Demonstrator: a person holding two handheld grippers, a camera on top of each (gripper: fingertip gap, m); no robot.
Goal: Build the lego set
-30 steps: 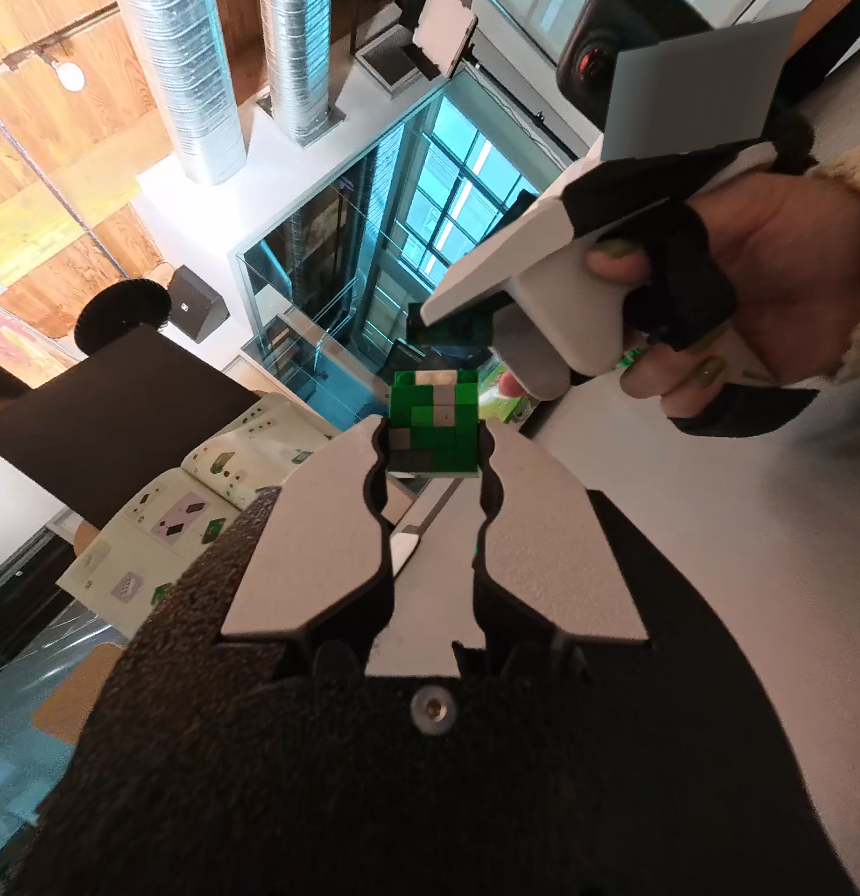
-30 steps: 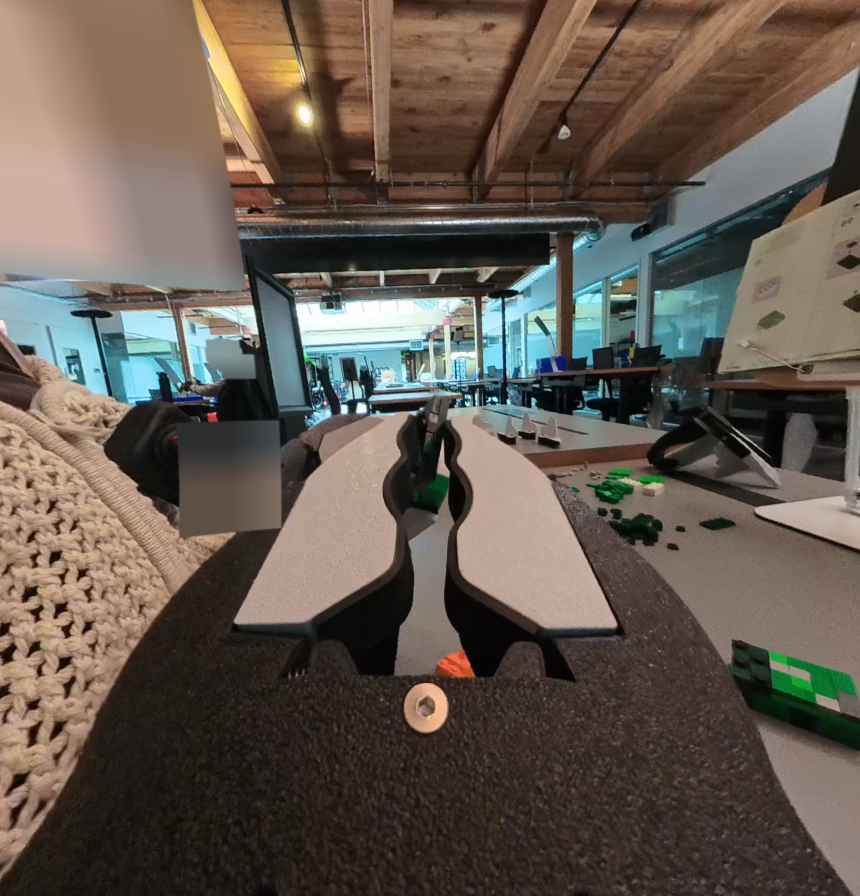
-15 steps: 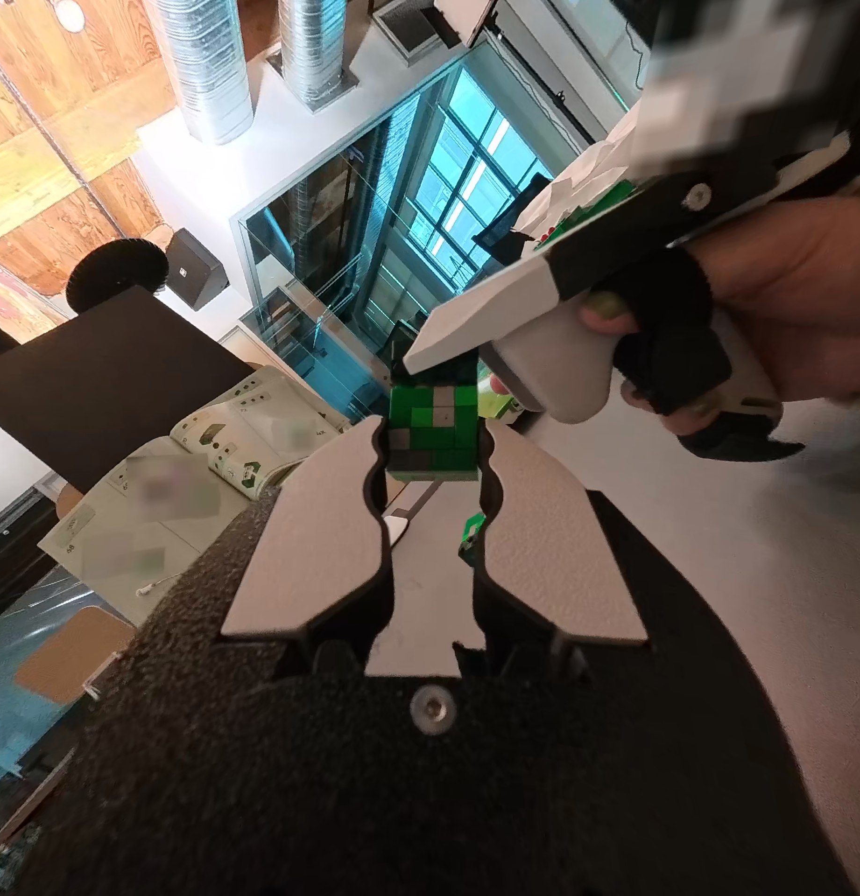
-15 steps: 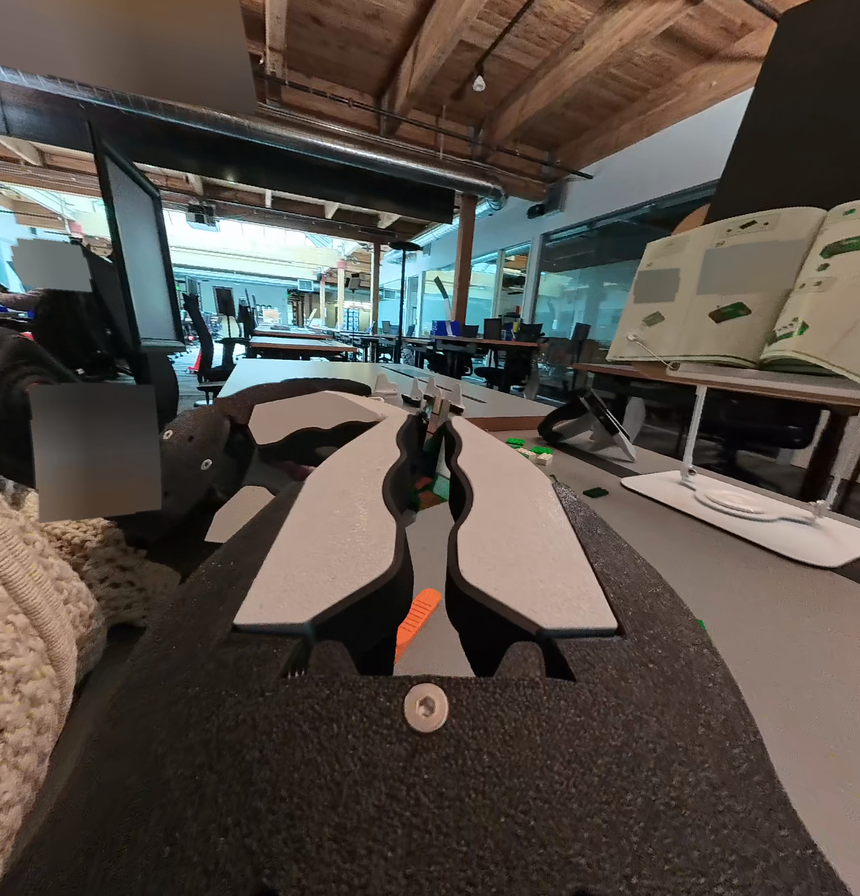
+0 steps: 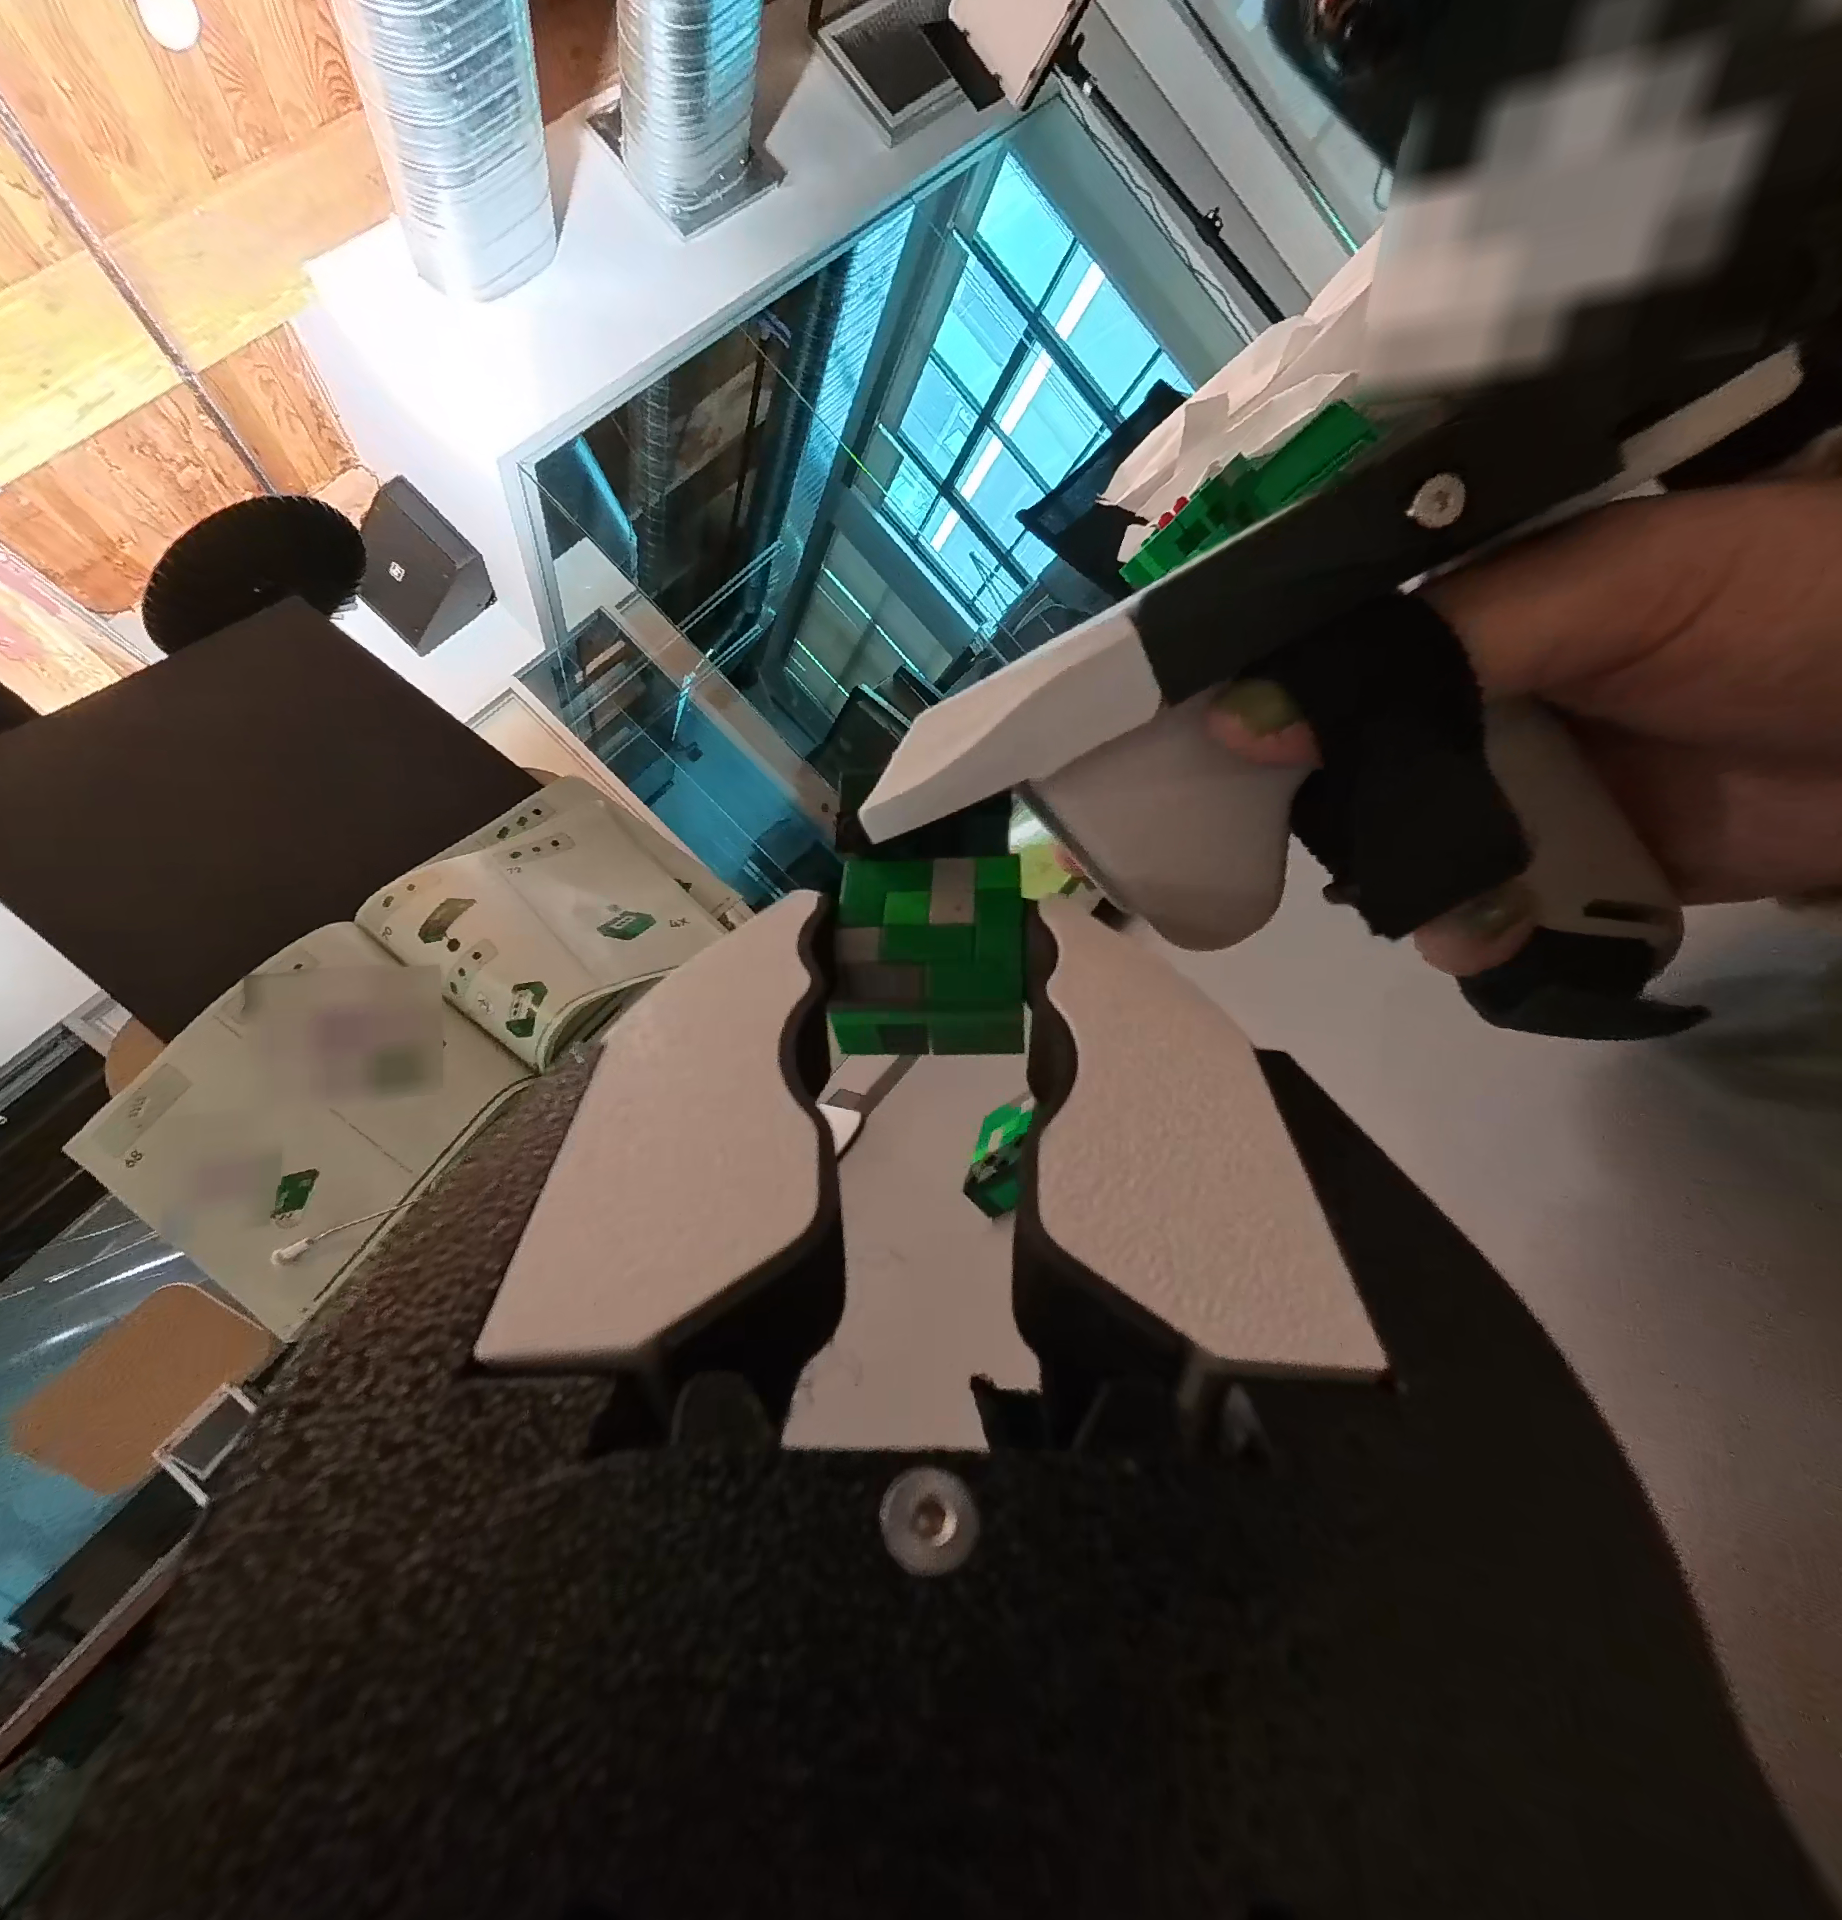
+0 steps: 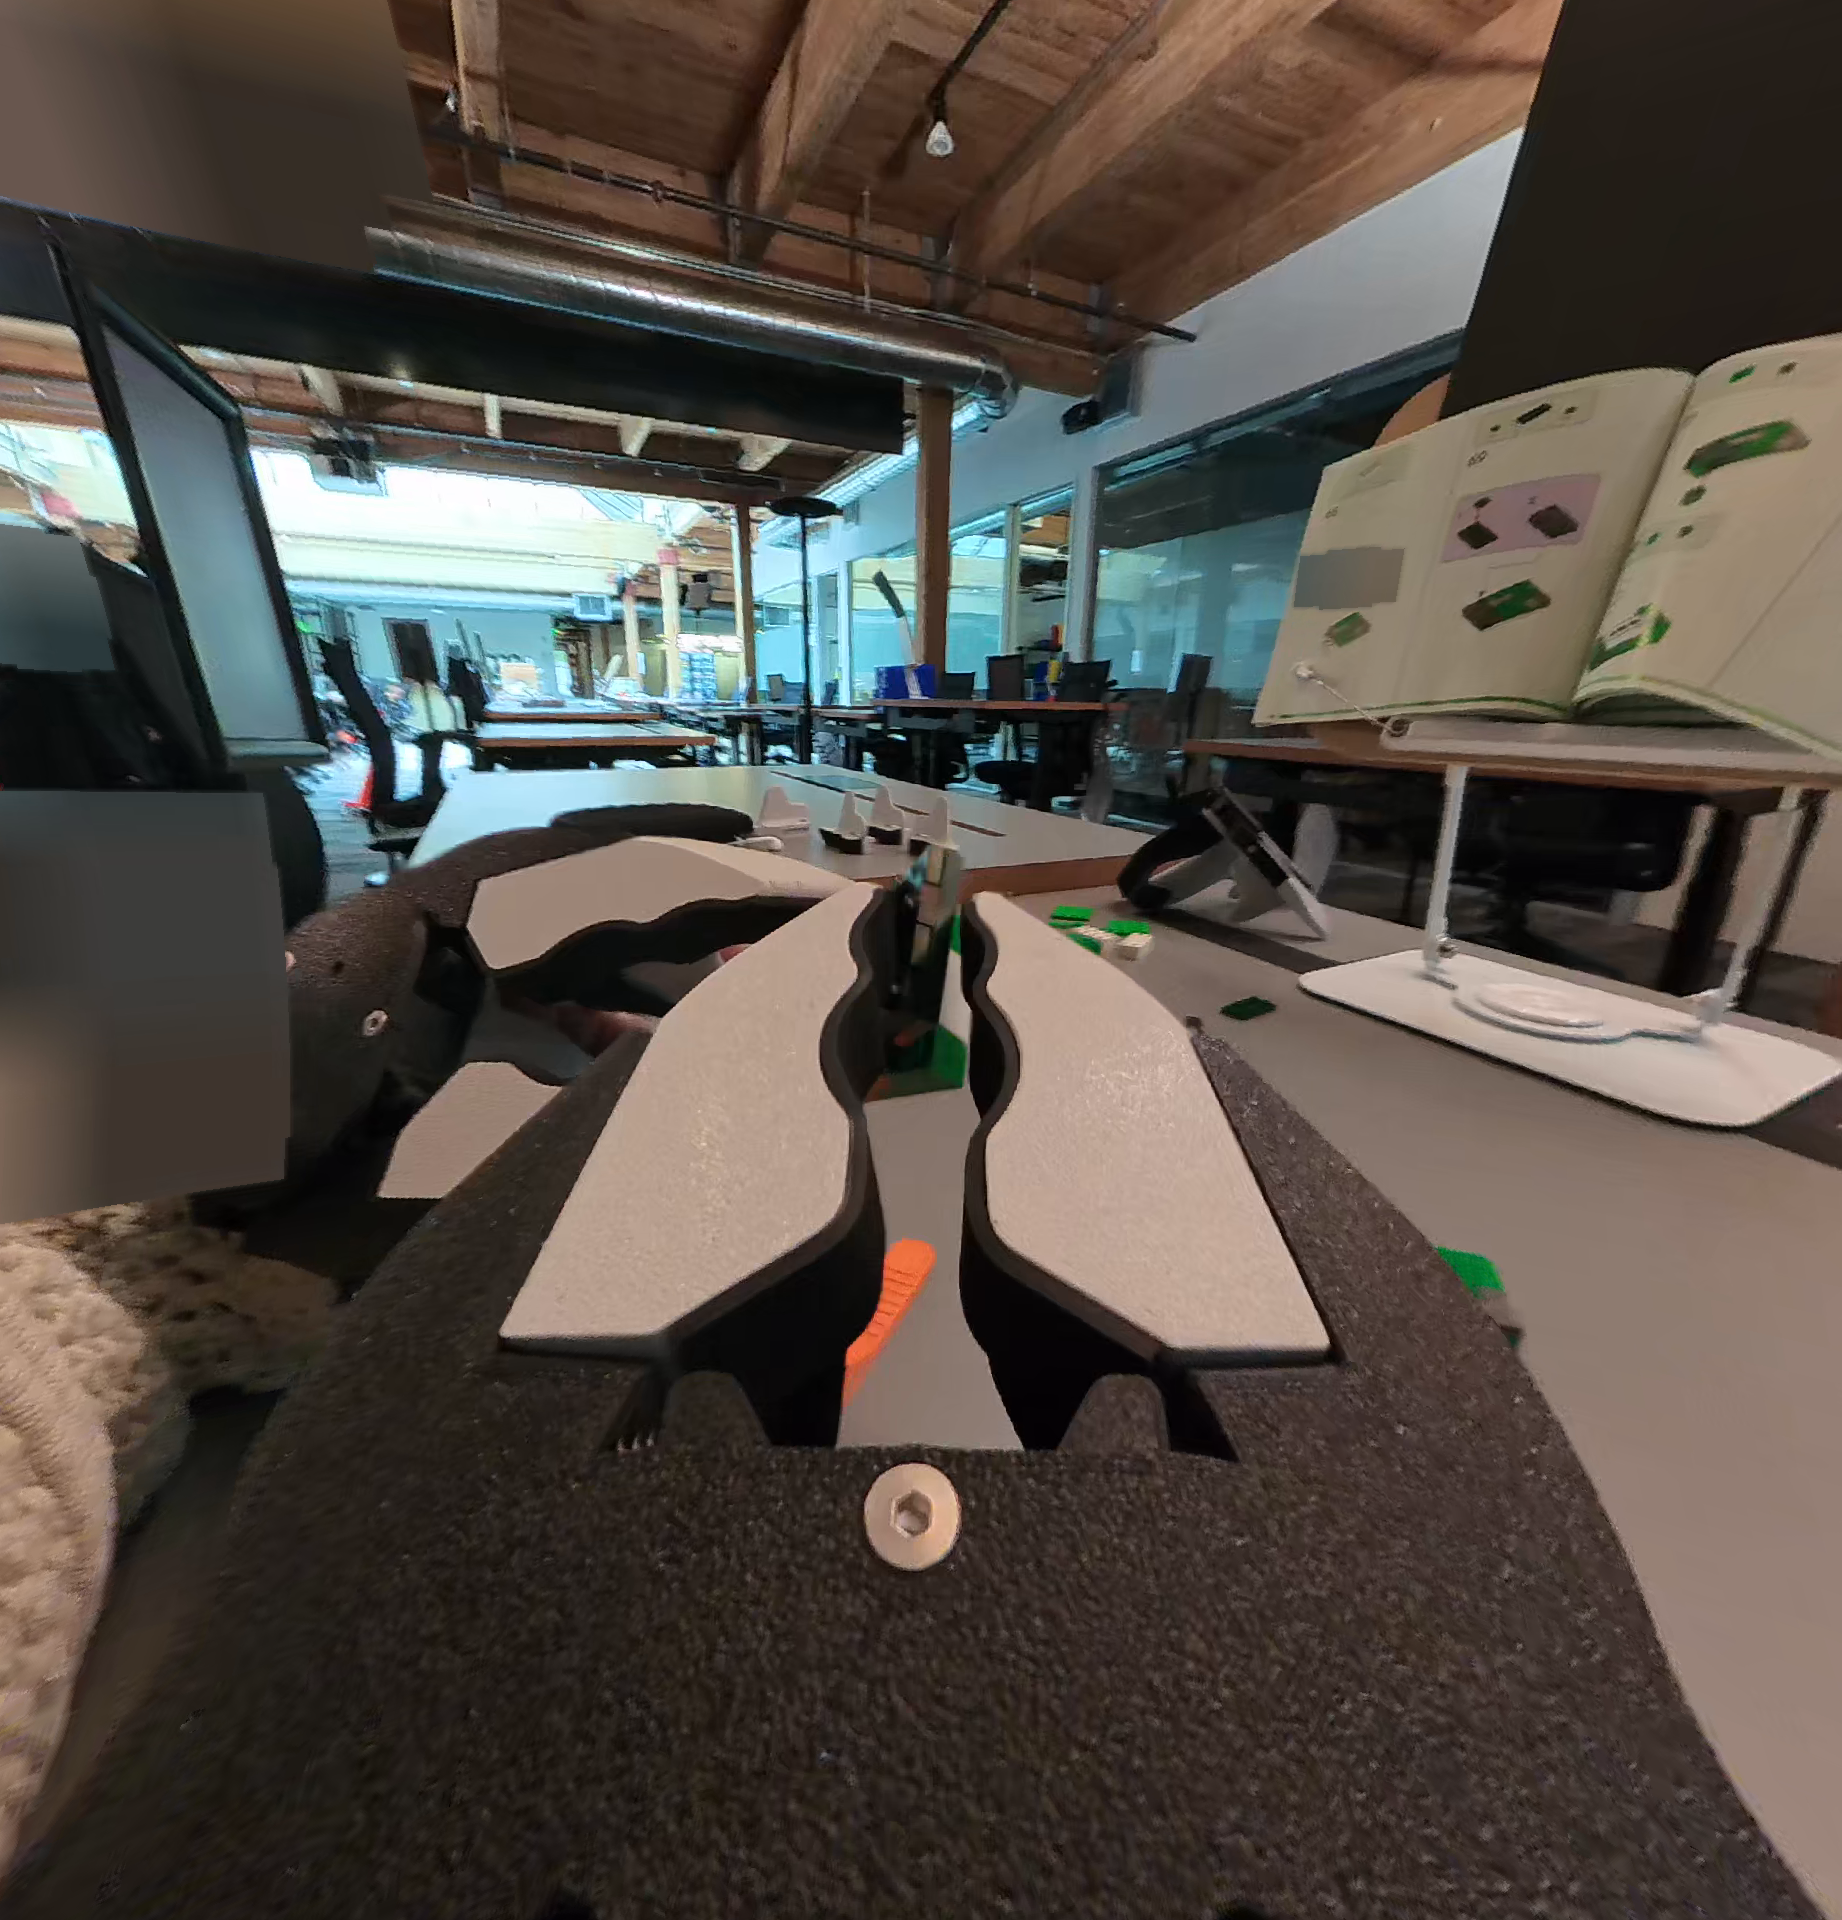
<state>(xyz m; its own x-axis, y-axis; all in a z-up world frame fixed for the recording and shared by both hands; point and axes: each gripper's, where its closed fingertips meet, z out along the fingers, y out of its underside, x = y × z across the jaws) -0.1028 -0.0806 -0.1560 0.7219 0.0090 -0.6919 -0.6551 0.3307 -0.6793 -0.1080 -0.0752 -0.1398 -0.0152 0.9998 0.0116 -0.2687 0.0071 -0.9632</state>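
Note:
My left gripper (image 5: 929, 914) is shut on a green and grey lego block (image 5: 958, 940) and holds it above the grey table (image 5: 1519, 1195). My right gripper (image 5: 875, 821), held by a hand, comes in from the upper right, and its tip meets the block's top edge. In the right wrist view my right gripper (image 6: 922, 914) is shut on a thin dark and green lego piece (image 6: 929, 971). The left gripper (image 6: 636, 904) shows just to its left. The contact between piece and block is hidden.
An open instruction booklet (image 6: 1571, 551) rests on a white stand (image 6: 1571, 1039) at the right. Loose green pieces (image 6: 1093, 930) lie on the table beyond it. An orange brick separator (image 6: 891, 1314) and another green block (image 6: 1473, 1278) lie near me. Only a small space, under 4 cm, lies between the two pairs of fingers.
My right gripper has moved down and in, from beside the block onto its top edge. The right wrist view swung right and the left gripper came into it. The left gripper kept its hold.

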